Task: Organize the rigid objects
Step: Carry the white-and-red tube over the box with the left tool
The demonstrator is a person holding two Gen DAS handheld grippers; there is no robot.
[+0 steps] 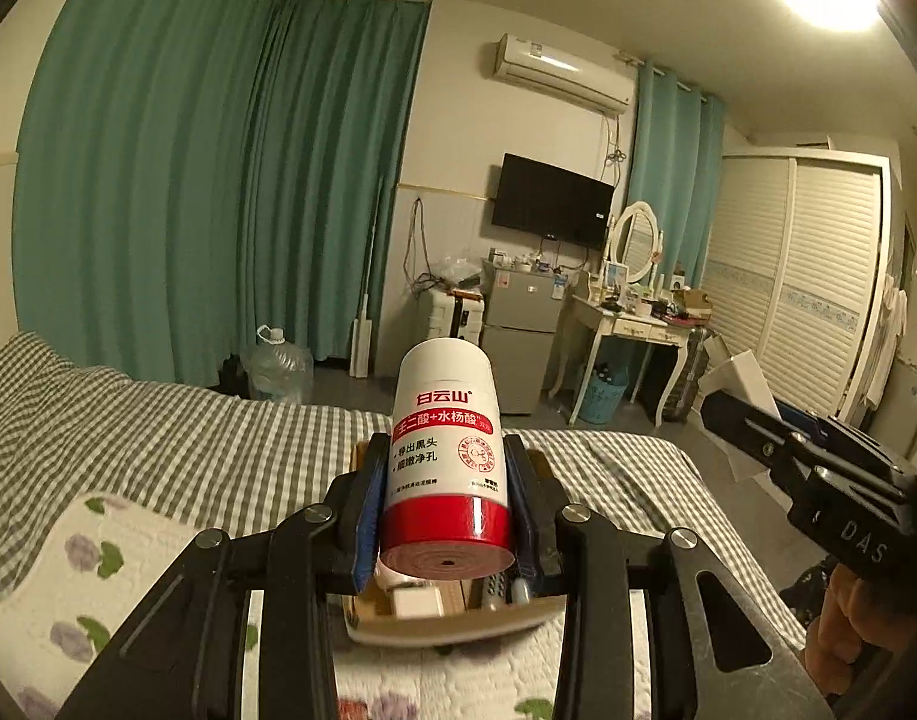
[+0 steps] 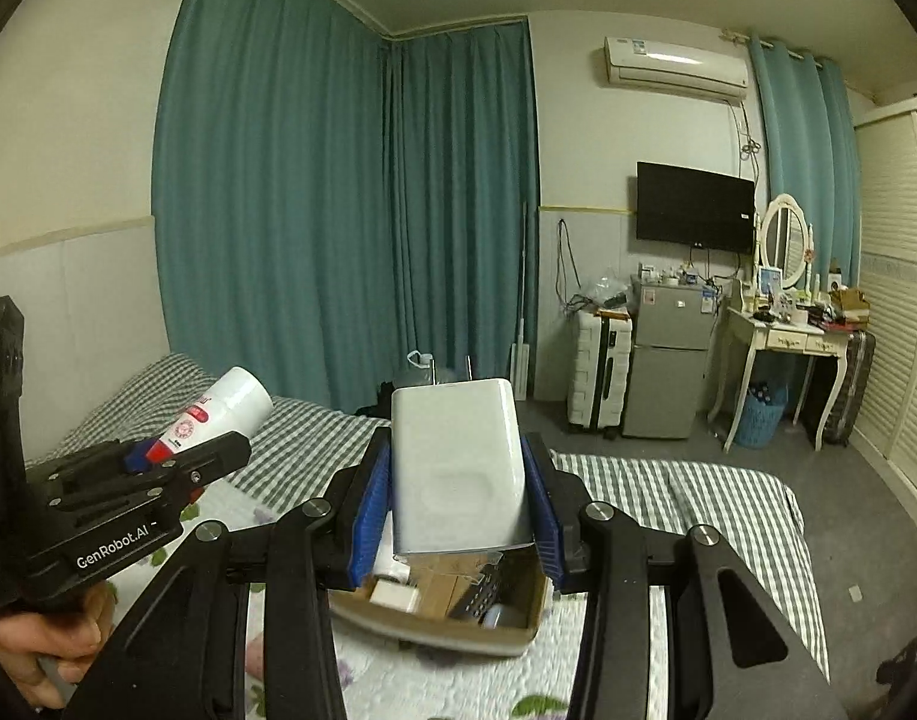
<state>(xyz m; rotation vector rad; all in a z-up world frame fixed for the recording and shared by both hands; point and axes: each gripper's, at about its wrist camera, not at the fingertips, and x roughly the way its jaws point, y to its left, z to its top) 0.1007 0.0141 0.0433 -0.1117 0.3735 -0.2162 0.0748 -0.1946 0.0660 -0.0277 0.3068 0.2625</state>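
Gripping the white-and-red bottle (image 1: 443, 456) in my left gripper (image 1: 443, 516) and the white charger (image 2: 458, 468) in my right gripper (image 2: 458, 504), I hold both above the cardboard box (image 2: 518, 630) at six o'clock. Several items already lie inside; these two remain.

One white cylindrical plastic bottle with a red cap (image 1: 443, 450) and one white boxy plastic charger (image 2: 458, 462) are held aloft. One shallow brown cardboard box (image 2: 458, 636) sits below, on one checked bed (image 1: 158, 438).
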